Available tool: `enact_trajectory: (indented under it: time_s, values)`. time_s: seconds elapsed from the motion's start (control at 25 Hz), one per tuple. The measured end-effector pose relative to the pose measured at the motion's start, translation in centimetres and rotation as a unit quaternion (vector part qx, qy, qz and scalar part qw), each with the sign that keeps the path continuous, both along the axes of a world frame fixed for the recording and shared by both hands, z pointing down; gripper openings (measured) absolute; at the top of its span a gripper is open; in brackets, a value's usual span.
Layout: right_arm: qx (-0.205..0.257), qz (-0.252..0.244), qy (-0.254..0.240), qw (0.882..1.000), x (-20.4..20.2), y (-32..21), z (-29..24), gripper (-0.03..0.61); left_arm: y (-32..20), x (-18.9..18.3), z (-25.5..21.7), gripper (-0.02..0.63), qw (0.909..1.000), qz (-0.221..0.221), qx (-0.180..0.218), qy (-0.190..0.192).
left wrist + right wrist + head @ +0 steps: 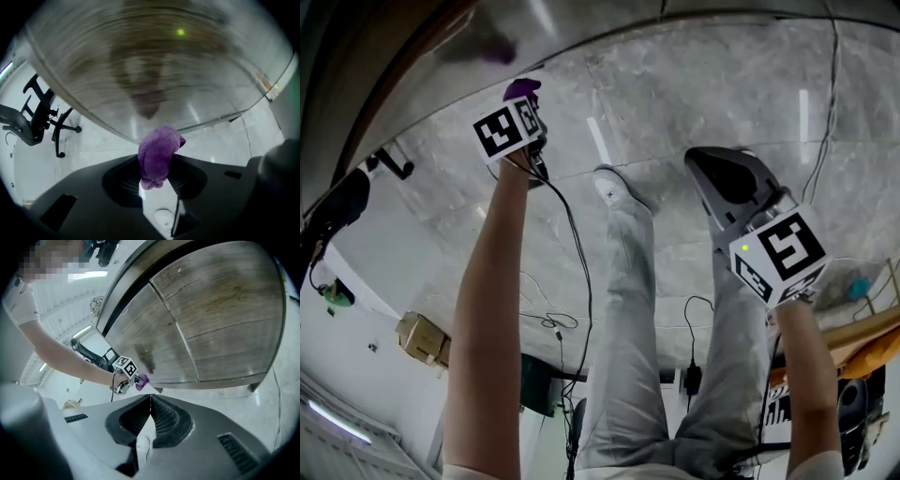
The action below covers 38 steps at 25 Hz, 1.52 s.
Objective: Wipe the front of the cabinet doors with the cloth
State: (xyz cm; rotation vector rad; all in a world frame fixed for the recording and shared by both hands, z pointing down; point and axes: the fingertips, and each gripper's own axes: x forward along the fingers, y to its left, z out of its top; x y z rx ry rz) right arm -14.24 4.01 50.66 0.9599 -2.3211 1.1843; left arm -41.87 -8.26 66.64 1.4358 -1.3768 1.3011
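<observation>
A purple cloth (157, 157) is bunched between the jaws of my left gripper (157, 165), which is shut on it. In the head view that gripper (528, 105) is stretched out to the upper left, and the cloth (522, 89) is near the bottom edge of the wooden cabinet door (422, 66). The door front (154, 70) fills the upper left gripper view, blurred. The right gripper view shows two wood-grain doors (211, 319), with the left gripper (124, 376) and cloth (142, 379) low on the left door. My right gripper (150, 397) is shut and empty, held back from the cabinet (705, 164).
The floor is pale marble tile (675, 84). The person's legs and a white shoe (619, 187) stand between the grippers. A black office chair (33, 122) is at the left, with a cardboard box (422, 337) and cables (548, 319) nearby. A cabinet foot (253, 386) shows at the lower right.
</observation>
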Motion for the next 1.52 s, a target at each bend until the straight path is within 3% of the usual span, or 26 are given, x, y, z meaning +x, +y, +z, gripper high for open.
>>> enact_trajectory:
  time_s: [0.2,0.36,0.52,0.68,0.84,1.04,1.24,1.52]
  values:
    - [-0.008,0.023,0.023,0.999,7.7,0.8,1.0,0.026,0.9,13.1,2.7,0.143,0.9949,0.075,-0.033,0.058]
    - [-0.013,0.062,0.040,0.997,13.7,0.6,1.7,0.026,-0.8,21.8,3.9,0.143,0.9883,0.112,-0.029,0.098]
    - [-0.022,0.121,0.045,0.991,17.3,1.2,2.8,0.026,-3.3,26.3,5.2,0.143,0.9837,0.126,-0.014,0.128]
    - [-0.030,0.156,0.047,0.986,18.7,2.4,4.5,0.026,-5.0,27.8,6.6,0.143,0.9823,0.128,-0.002,0.136]
    - [-0.043,0.172,0.043,0.983,17.2,3.8,6.2,0.026,-4.9,26.7,8.1,0.143,0.9823,0.136,-0.006,0.129]
    - [-0.032,0.153,0.035,0.987,13.0,3.0,6.3,0.026,-5.1,22.2,8.4,0.144,0.9829,0.150,-0.015,0.105]
    - [-0.014,0.144,0.034,0.989,9.2,1.2,5.5,0.026,-4.7,15.7,8.0,0.144,0.9826,0.163,-0.030,0.083]
    - [-0.005,0.143,0.038,0.989,5.3,0.3,4.7,0.026,-4.2,4.6,7.3,0.144,0.9907,0.123,-0.037,0.046]
